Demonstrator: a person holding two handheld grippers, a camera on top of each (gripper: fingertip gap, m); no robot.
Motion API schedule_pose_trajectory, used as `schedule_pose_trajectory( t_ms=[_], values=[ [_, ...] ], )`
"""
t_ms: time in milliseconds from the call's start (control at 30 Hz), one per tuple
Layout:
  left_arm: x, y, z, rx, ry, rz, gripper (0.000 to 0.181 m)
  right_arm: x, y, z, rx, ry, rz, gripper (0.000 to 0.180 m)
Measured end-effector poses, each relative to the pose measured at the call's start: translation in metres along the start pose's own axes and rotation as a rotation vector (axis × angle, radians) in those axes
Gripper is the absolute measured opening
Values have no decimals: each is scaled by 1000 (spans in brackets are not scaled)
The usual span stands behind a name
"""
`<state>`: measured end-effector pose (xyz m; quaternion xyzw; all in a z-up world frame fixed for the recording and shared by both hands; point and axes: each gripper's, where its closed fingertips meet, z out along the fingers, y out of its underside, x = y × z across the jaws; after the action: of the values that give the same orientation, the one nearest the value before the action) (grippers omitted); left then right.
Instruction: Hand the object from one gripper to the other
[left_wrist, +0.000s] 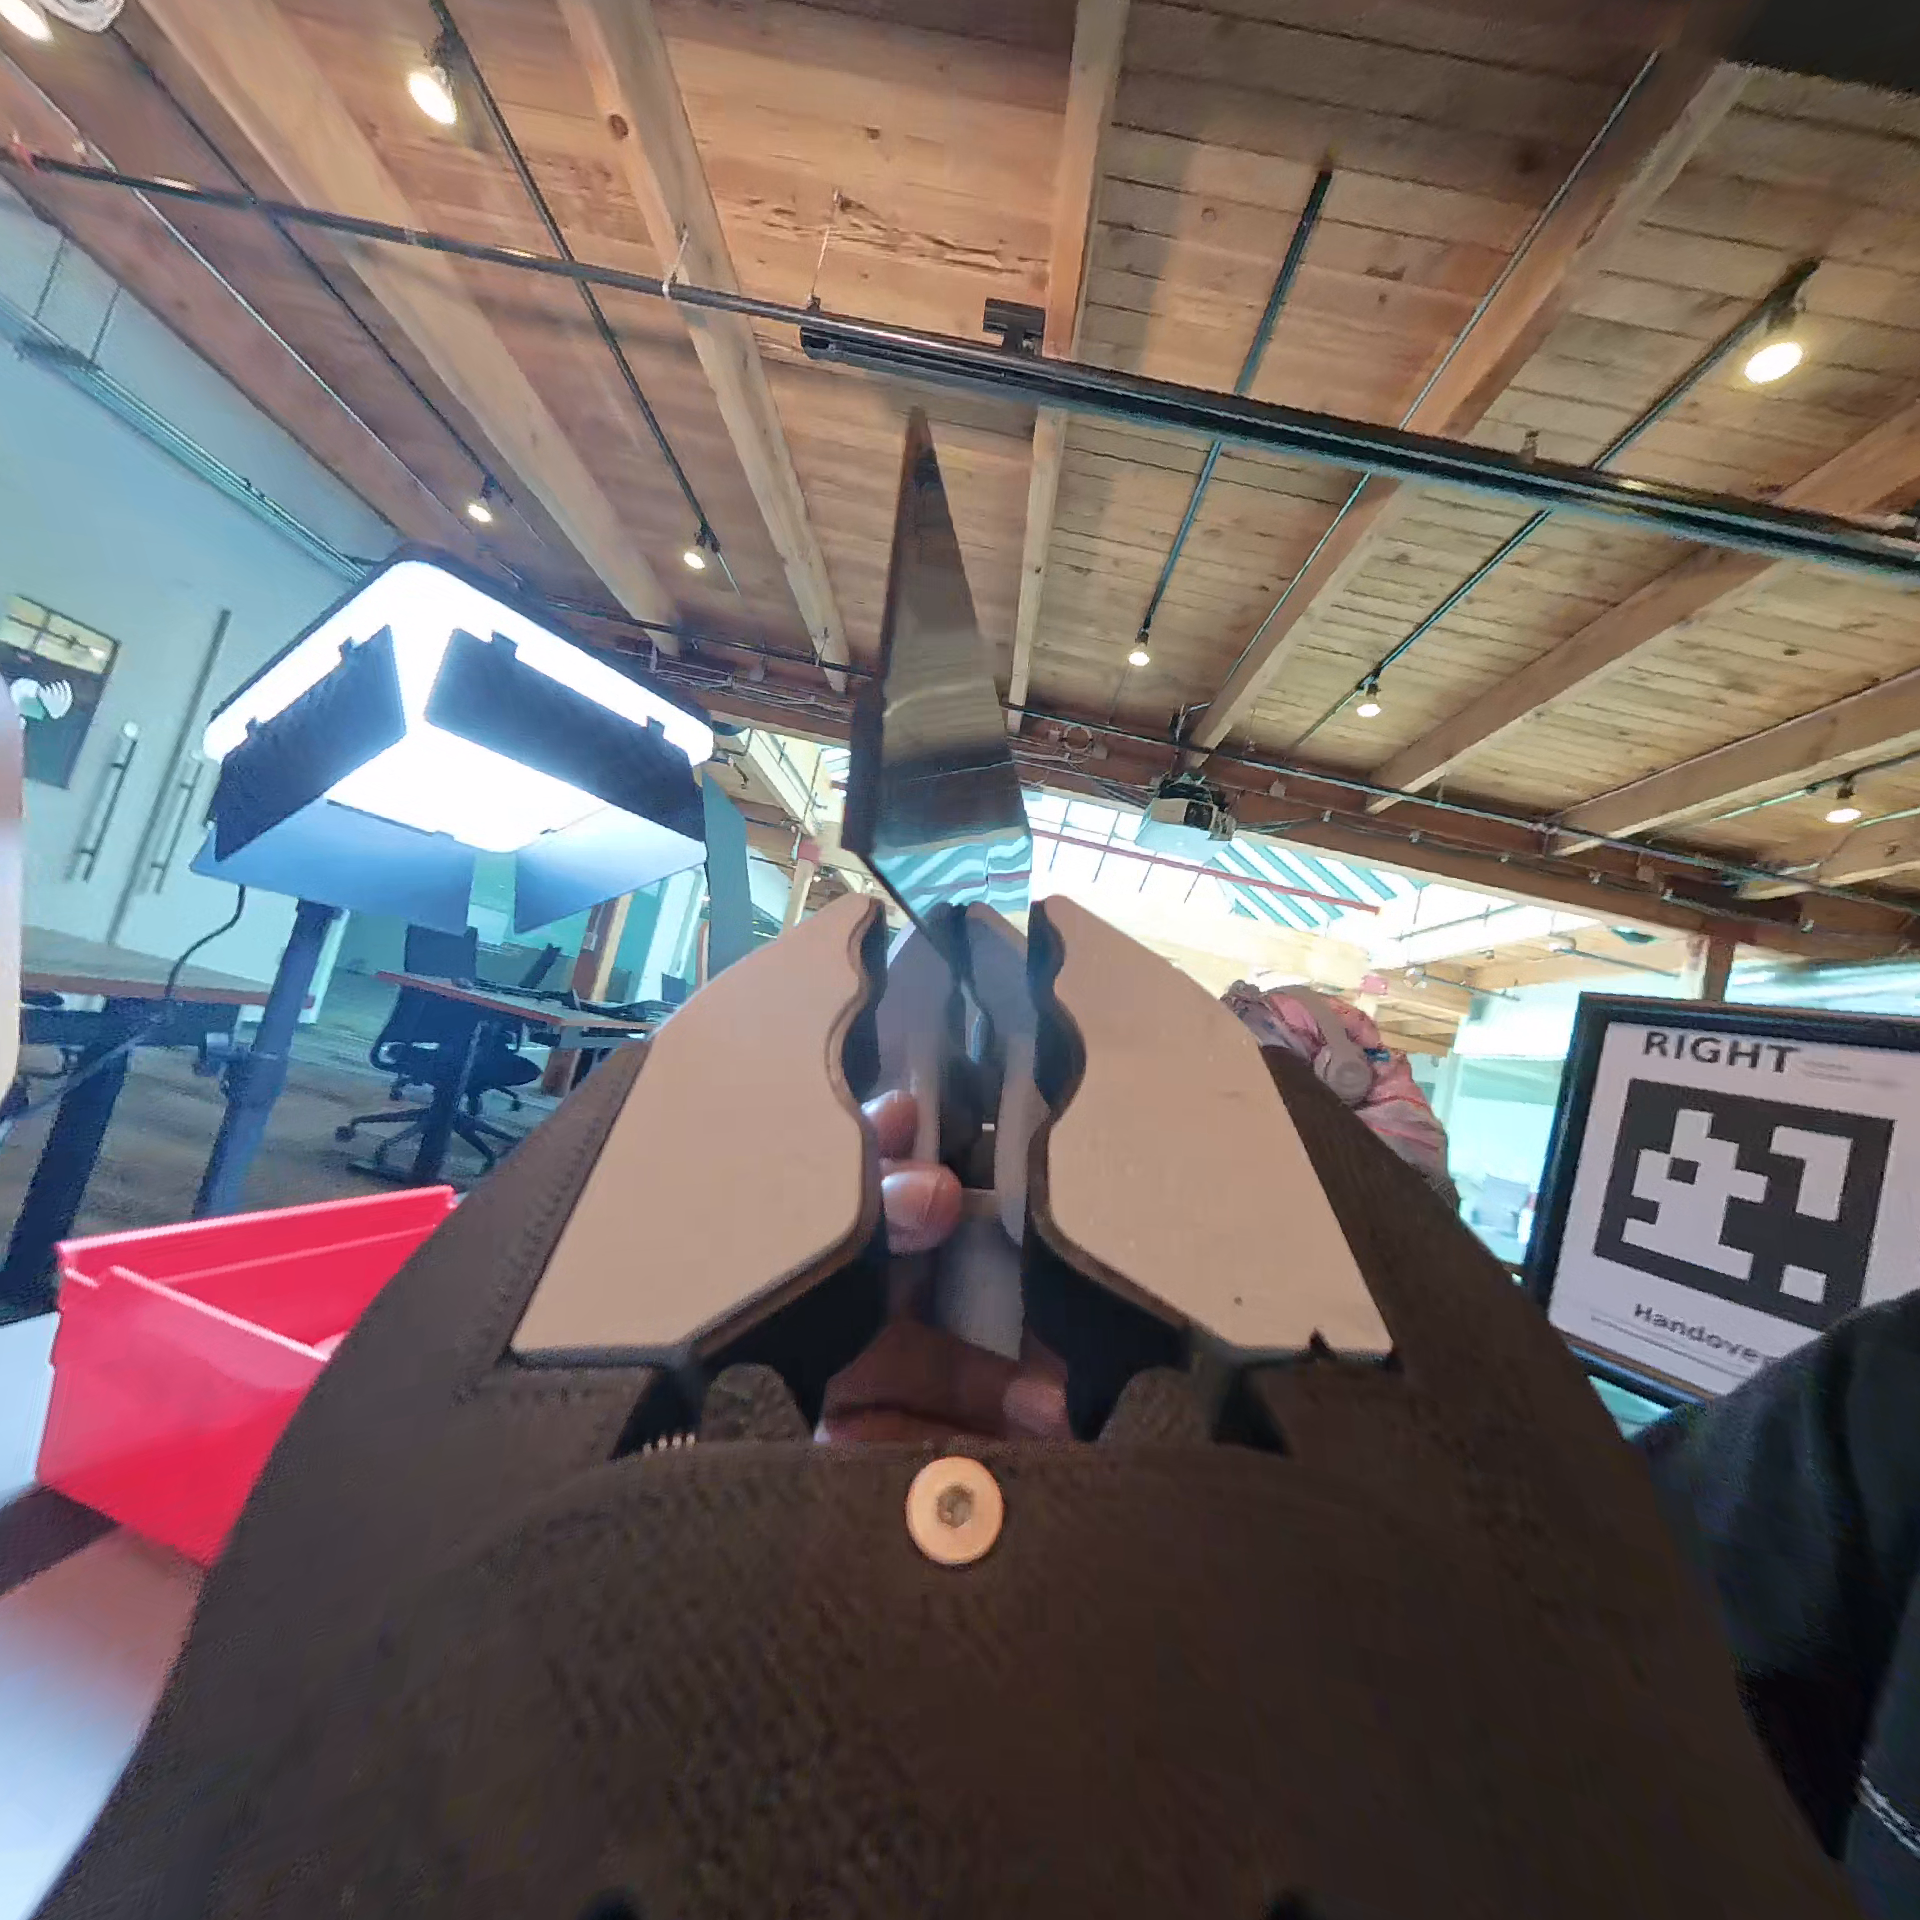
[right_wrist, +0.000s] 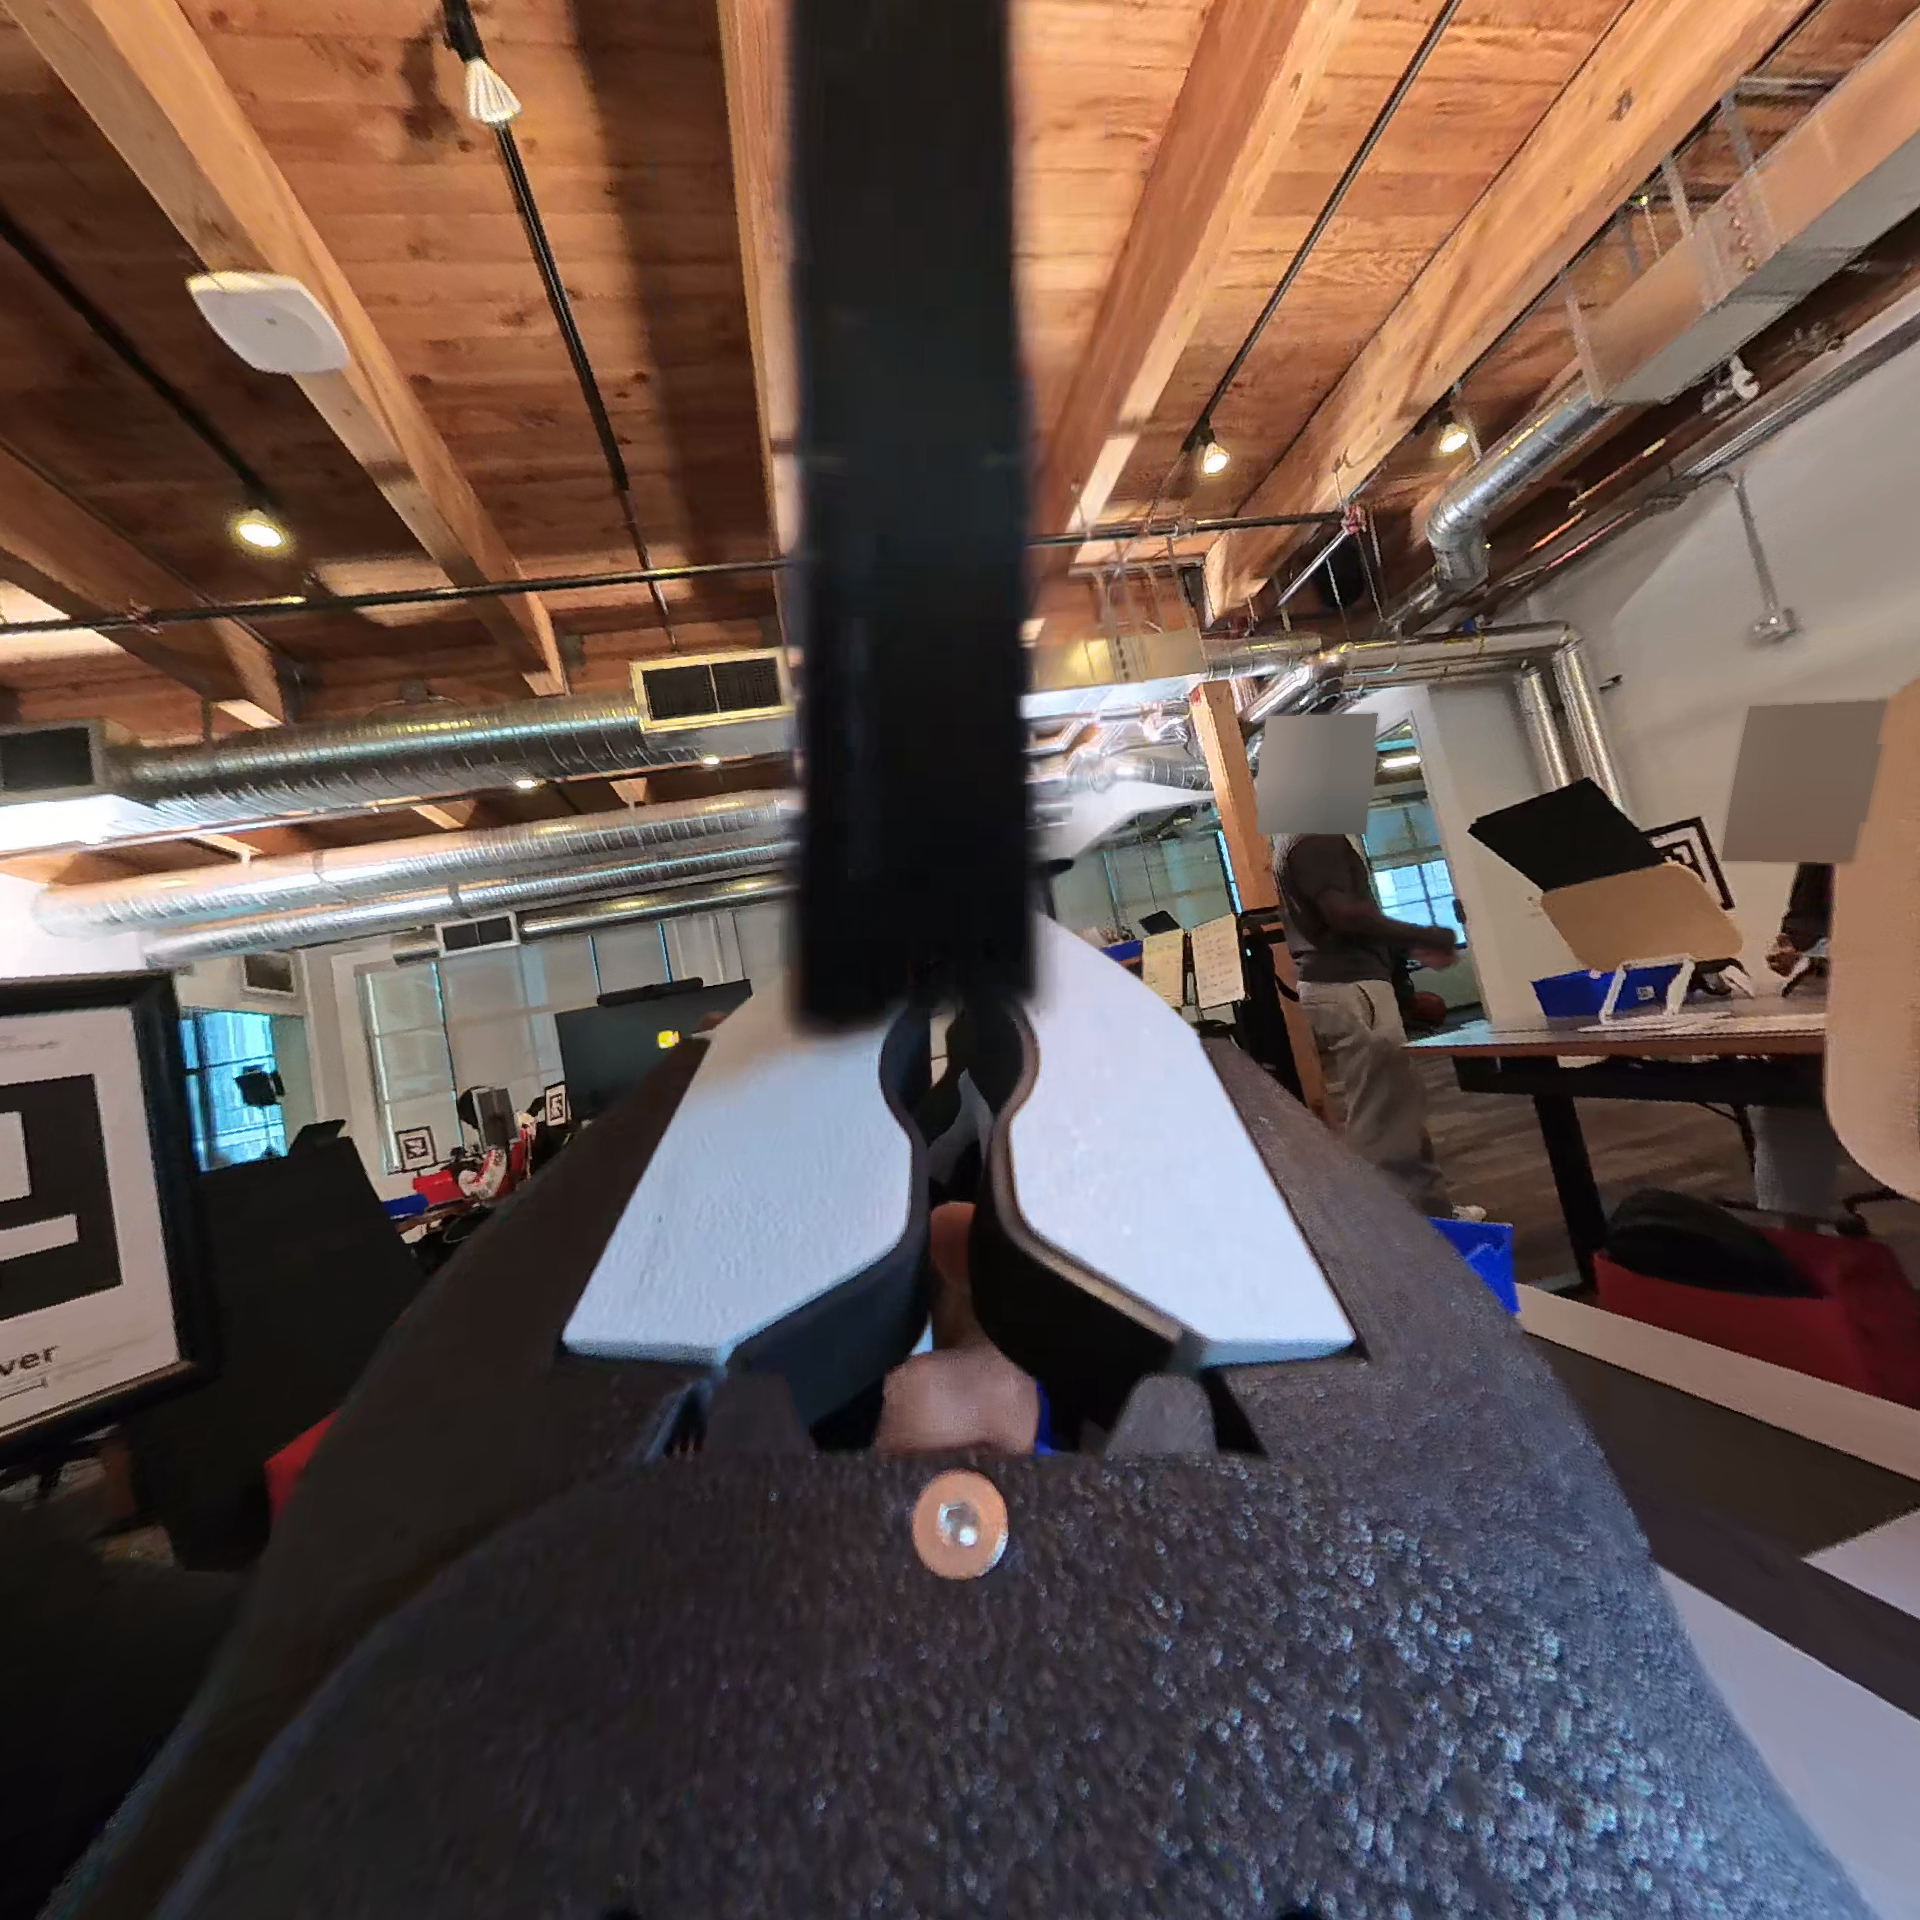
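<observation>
In our left wrist view, a red bin (left_wrist: 197, 1340) sits low at the left edge, with a lit panel lamp (left_wrist: 457, 727) on its stand farther back and office chairs beyond it. At the centre, our left gripper (left_wrist: 956, 925) has its fingers (left_wrist: 727, 1122) drawn close together and clamped on a shiny, pointed metal blade (left_wrist: 935, 707), which rises upright from between the tips toward the wooden ceiling; a person's fingertips show in the gap behind it. To the right stands a framed marker sign (left_wrist: 1725, 1184), and a dark sleeve fills the lower right corner. In our right wrist view, another framed marker sign (right_wrist: 83, 1195) stands at the left edge. In the middle, our right gripper (right_wrist: 961, 1013) has its fingers (right_wrist: 769, 1174) nearly together, gripping a long black bar (right_wrist: 904, 499) that runs straight up out of view. To the right, a person stands near a table (right_wrist: 1621, 1039) carrying a blue bin (right_wrist: 1590, 992).
</observation>
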<state>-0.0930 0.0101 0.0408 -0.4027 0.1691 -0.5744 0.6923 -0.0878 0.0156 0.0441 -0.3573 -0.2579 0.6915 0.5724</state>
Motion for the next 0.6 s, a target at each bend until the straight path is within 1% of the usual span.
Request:
schedule_pose_trajectory(
  t_ms=[33,67,100,167,233,267,300,367,467,500,567,600],
  values=[
    [0,-3,4,5,-9,22,24,-1,1,4,-7,0,-6,60],
    [-1,-9,5,24,-24,39,17,-3,1,8,-7,-7,-9,116],
    [-2,-14,6,43,-26,43,6,-3,1,12,-9,-6,2,167],
    [-4,-20,6,58,-8,8,2,1,1,17,-24,-3,33,106],
    [-7,-24,3,93,-14,-17,1,4,3,19,-41,0,36,38],
    [-9,-29,-1,130,-23,-22,1,6,1,17,-20,0,40,4],
    [-10,-34,-5,166,-28,-37,1,8,-3,14,11,0,57,9],
    [-13,-43,-15,212,-36,-58,2,14,-7,8,47,0,104,12],
    [-17,-47,-23,226,-56,-52,2,20,-11,2,68,18,119,14],
    [-17,-46,-24,222,-57,-52,2,21,-11,1,66,21,122,13],
    [-17,-43,-24,222,-64,-53,1,19,-11,0,66,15,124,4],
    [-17,-43,-23,221,-67,-58,1,19,-12,-1,69,15,124,3]
  ],
)
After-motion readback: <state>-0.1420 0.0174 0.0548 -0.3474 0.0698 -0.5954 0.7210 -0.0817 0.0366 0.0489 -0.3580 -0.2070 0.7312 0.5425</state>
